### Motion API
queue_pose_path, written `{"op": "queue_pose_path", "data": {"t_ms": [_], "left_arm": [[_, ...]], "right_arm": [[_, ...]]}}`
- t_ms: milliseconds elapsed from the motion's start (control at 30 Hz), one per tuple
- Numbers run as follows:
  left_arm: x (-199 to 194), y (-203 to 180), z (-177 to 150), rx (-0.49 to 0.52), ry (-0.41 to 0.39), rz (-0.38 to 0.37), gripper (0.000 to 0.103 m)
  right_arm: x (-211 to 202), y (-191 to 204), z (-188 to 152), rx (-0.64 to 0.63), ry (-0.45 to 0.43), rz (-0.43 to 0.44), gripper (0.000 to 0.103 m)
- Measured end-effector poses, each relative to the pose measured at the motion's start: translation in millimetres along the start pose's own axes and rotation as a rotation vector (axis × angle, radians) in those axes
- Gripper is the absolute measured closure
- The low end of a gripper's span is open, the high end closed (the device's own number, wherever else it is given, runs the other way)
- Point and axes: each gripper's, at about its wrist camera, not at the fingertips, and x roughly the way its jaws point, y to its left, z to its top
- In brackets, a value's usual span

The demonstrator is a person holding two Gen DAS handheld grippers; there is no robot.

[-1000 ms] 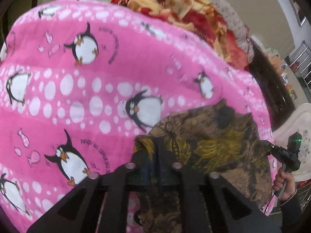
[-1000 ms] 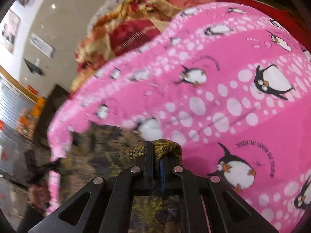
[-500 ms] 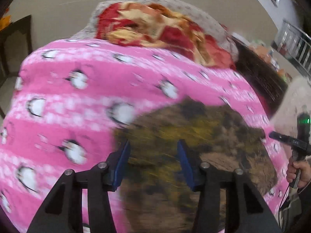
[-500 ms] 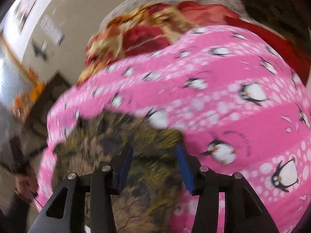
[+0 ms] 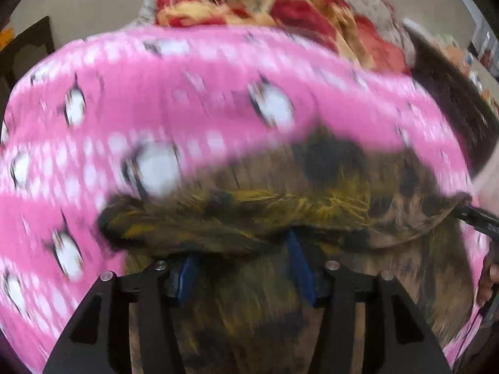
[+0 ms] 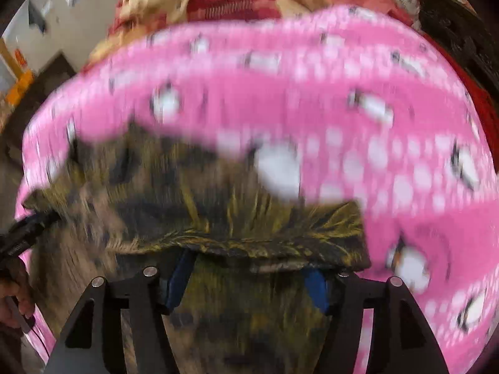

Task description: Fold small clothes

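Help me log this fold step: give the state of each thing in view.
brown patterned garment: lying on the blanket, one edge folded over.
pink penguin blanket: spread flat beneath it.
red-and-yellow cloth: bunched behind.
left tongs: open, holding nothing.
right tongs: open, holding nothing.

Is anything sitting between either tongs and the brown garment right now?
Nothing visible. The brown garment lies on the pink blanket, its folded edge directly ahead of the open left tongs and open right tongs.

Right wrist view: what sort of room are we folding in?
Probably a bedroom at home: a pink penguin blanket covers a bed-like surface, a red and gold quilt is heaped behind, and the brown garment lies on top.
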Motion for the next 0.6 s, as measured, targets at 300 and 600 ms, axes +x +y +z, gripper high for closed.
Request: {"op": "queue_pose_path", "data": {"t_ms": [300,600], "left_arm": [[-25.2,22.7,26.0,-0.157,-0.175,-0.005,0.045],[5.4,9.3,-41.4,-0.046,-0.231,0.088,0.045]], "right_arm": [[-30.5,-6.6,0.1,0.096,-0.156,0.044,0.033],[22.4,-10.1,-34.2,0.128,-0.150,-0.092,0.022]]}}
